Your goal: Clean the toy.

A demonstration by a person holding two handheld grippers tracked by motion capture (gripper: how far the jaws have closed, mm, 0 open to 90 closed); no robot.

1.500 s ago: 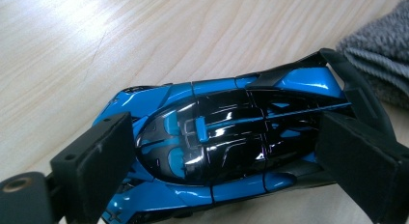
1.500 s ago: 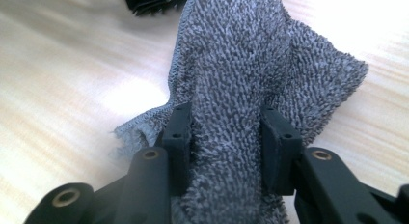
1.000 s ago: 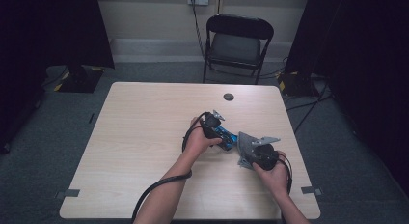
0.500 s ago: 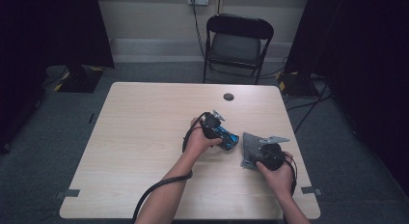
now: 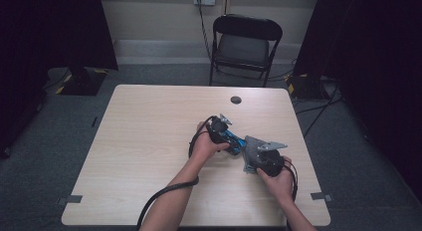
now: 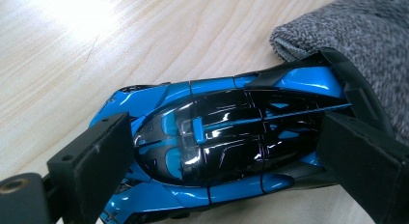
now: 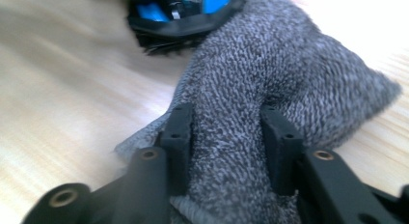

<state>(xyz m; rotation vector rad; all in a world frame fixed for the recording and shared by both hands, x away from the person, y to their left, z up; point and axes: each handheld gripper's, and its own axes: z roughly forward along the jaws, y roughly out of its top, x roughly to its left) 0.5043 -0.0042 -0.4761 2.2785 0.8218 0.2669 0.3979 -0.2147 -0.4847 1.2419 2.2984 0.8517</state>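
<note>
A blue and black toy car (image 6: pixel 231 137) lies on the wooden table (image 5: pixel 149 141), right of its middle. My left gripper (image 6: pixel 226 156) is shut on it, one pad at each end of the body. In the high view the left gripper (image 5: pixel 226 134) sits over the car (image 5: pixel 235 140). A grey knitted cloth (image 7: pixel 289 74) lies against the car's tail (image 7: pixel 178 11) and also shows as grey knit (image 6: pixel 357 35) past the car. My right gripper (image 7: pixel 226 137) has just been closing, and its jaws pinch a fold of this cloth. From above, the right gripper (image 5: pixel 251 159) is just right of the car.
A small black round thing (image 5: pixel 236 99) lies near the table's far edge. A black folding chair (image 5: pixel 247 42) stands behind the table. Cables trail from both grippers toward the near edge. Bare wood stretches across the left half.
The right gripper drew slightly right half a second ago and has come back in against the car's tail. The left hand and the car have stayed put.
</note>
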